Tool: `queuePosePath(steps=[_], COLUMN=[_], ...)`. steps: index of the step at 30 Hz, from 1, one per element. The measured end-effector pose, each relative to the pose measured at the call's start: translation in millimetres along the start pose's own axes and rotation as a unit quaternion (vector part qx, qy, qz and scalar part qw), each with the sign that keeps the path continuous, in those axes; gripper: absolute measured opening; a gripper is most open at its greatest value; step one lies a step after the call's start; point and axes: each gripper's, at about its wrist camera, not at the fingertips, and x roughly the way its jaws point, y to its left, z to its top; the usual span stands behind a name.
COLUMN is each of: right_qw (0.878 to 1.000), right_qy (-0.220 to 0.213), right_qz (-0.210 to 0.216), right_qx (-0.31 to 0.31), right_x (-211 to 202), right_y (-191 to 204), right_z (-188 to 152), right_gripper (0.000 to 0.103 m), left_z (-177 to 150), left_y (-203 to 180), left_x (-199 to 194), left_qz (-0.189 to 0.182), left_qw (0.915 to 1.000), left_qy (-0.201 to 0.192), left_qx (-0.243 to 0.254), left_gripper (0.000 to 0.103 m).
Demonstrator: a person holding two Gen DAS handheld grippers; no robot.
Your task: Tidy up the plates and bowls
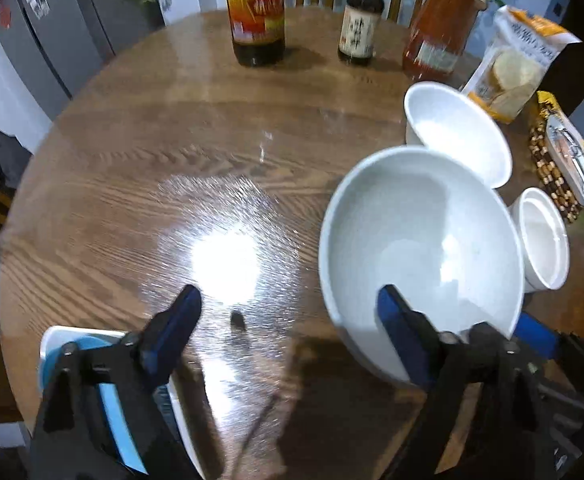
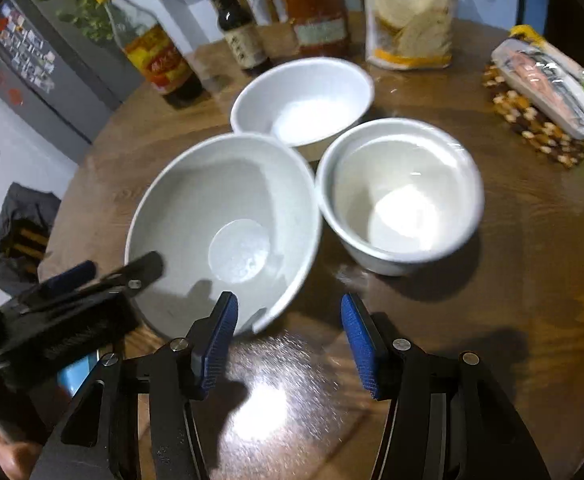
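Observation:
A large white bowl (image 1: 420, 240) (image 2: 227, 224) stands on the round wooden table (image 1: 131, 152). My left gripper (image 1: 287, 304) is open; its right finger is inside the bowl over the near rim and its left finger hangs over bare table. It shows in the right wrist view (image 2: 103, 276) at the bowl's left rim. My right gripper (image 2: 287, 316) is open and empty, just in front of the bowl. A second white bowl (image 1: 456, 132) (image 2: 304, 100) stands behind. A smaller white bowl, seemingly two nested (image 1: 542, 236) (image 2: 400, 196), stands to the right. A white plate with a blue dish (image 1: 67, 356) lies at the near left edge.
Sauce and oil bottles (image 1: 257, 12) (image 2: 151, 44) stand along the far edge of the table. A snack bag (image 1: 516, 64) (image 2: 410, 16), packaged food on a beaded mat (image 1: 564, 160) (image 2: 540, 100) lie at the right. A grey fridge (image 1: 51, 32) stands beyond the table.

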Motion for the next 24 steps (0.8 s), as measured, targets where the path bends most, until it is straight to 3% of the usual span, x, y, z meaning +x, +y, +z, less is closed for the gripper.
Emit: queuePosePath(steps=[1,4,5,7,15,24], right_qw=[1.0,1.0,0.999,0.999,0.994,0.984], right_qy=[0.003,0.006,0.006,0.007,0.01,0.014], right_qz=[0.001,0.002,0.001,0.004,0.003,0.043], right_qx=[-0.006,-0.03,-0.036,-0.047,-0.109,-0.17], right_x=[2,7,8,10,17,40], right_y=[2,10,11,14,46,121], right_z=[0,4,5,8,21,55], right_gripper=[0.05,0.029,0.028,0.019,0.019,0.019], left_z=[1,4,5,6,12,38], left_y=[-1,-3,-3,-2,23,105], left_x=[5,11,11,12,3,-2], left_qz=[0.004,-0.009,-0.007,-0.009,0.013,0.054], left_qw=[1.0,0.9998,0.9999,0.9998,0.9991,0.9902], left_qy=[0.006,0.012,0.01,0.011,-0.001,-0.012], left_qx=[-0.003,-0.01,-0.01,-0.012,-0.039,-0.129], left_gripper=[0.065,0.049,0.044,0.025,0.026,0.027])
